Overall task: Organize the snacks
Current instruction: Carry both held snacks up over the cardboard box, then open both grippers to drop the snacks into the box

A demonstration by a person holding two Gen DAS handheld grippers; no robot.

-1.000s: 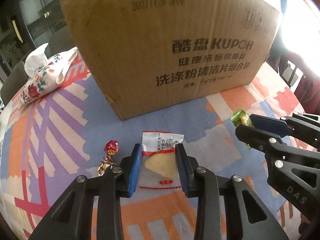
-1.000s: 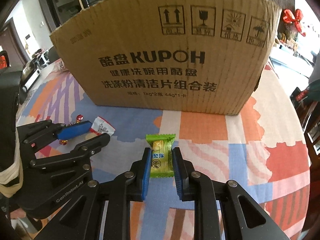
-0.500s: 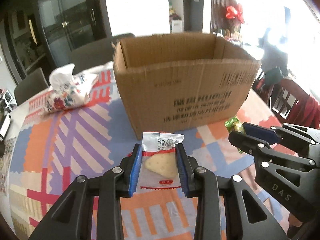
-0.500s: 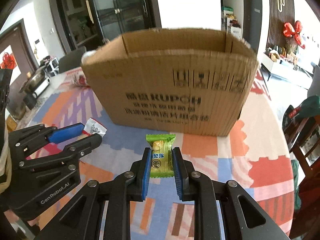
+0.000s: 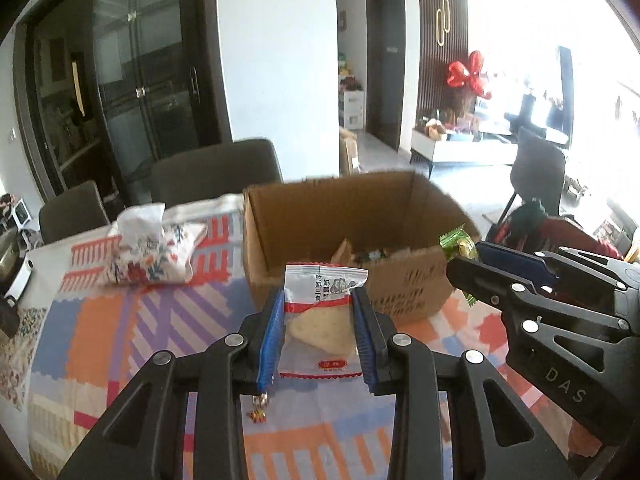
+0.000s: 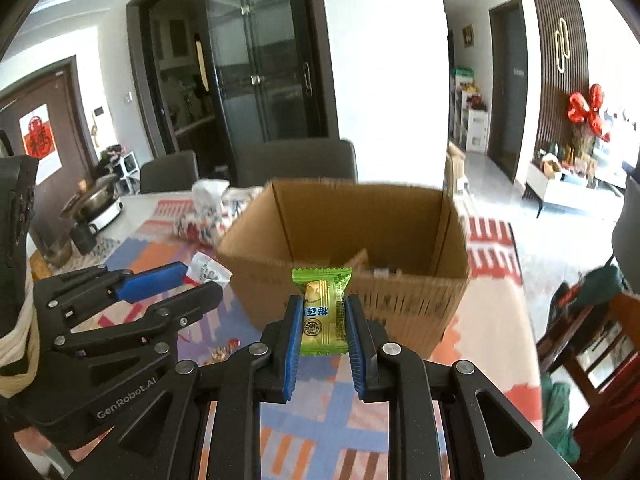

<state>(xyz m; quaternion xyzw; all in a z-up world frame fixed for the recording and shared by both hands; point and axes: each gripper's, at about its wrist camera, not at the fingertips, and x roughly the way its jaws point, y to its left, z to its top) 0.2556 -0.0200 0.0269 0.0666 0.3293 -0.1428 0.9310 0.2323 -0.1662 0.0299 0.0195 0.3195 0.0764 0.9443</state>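
Note:
My left gripper (image 5: 319, 320) is shut on a clear and white snack packet (image 5: 320, 320) with a pale wedge inside, held above the table just short of the open cardboard box (image 5: 400, 292). My right gripper (image 6: 322, 320) is shut on a green wrapped candy (image 6: 322, 312), also raised in front of the box (image 6: 400, 304). Several snacks lie in the box bottom (image 6: 368, 266). The right gripper shows at the right of the left wrist view (image 5: 464, 258) and the left gripper at the left of the right wrist view (image 6: 200, 276).
A red wrapped candy (image 5: 259, 410) lies on the patterned tablecloth (image 5: 120, 340) under my left gripper. A floral tissue pouch (image 5: 148, 252) sits left of the box. A pot (image 6: 96, 204) stands at the table's far left. Dark chairs (image 5: 212, 172) stand behind the table.
Both grippers have risen with their snacks. The box's printed front filled the views before; now I look down over its rim into it.

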